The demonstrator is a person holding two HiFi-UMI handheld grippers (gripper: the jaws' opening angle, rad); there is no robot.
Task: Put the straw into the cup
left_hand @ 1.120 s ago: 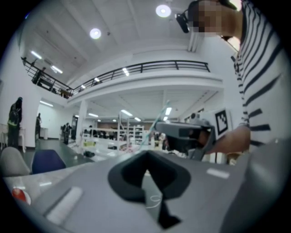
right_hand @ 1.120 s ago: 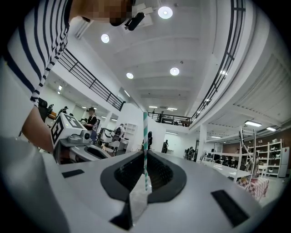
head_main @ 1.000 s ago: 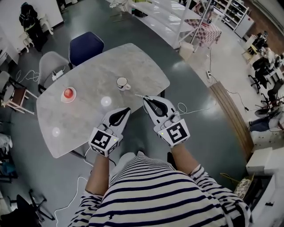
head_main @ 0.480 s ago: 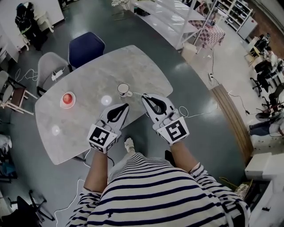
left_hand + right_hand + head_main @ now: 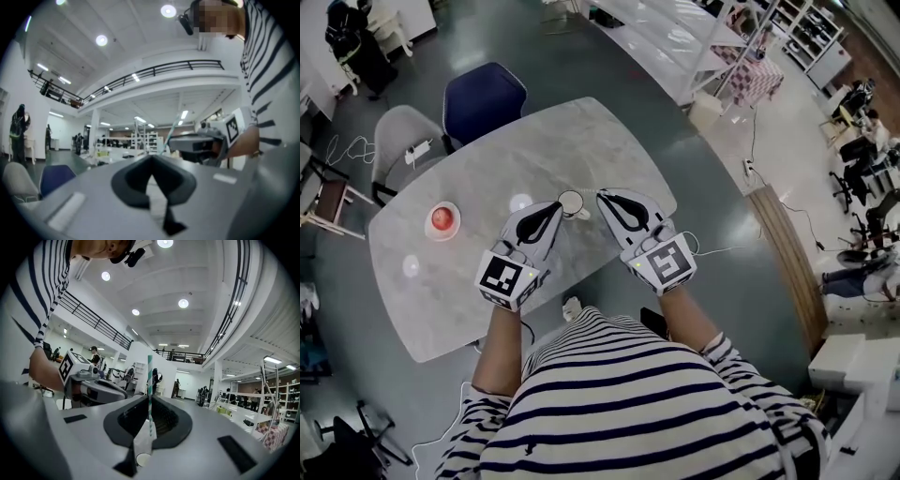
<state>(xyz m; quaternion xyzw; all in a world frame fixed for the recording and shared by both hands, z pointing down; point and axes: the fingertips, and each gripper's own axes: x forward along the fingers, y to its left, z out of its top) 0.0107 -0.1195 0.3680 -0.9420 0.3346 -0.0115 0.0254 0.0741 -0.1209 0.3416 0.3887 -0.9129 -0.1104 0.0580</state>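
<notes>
The straw [image 5: 149,390] is seen pinched between the closed jaws of the right gripper [image 5: 604,197], with its long axis rising out past the tips. The cup [image 5: 571,203] is stood on the table [image 5: 487,169], just left of those tips, between the two grippers. The left gripper [image 5: 553,208] is held shut on nothing, just beside the cup. Both forearms are stretched forward and angled inward. The straw's end, it is judged, must be brought over the rim.
</notes>
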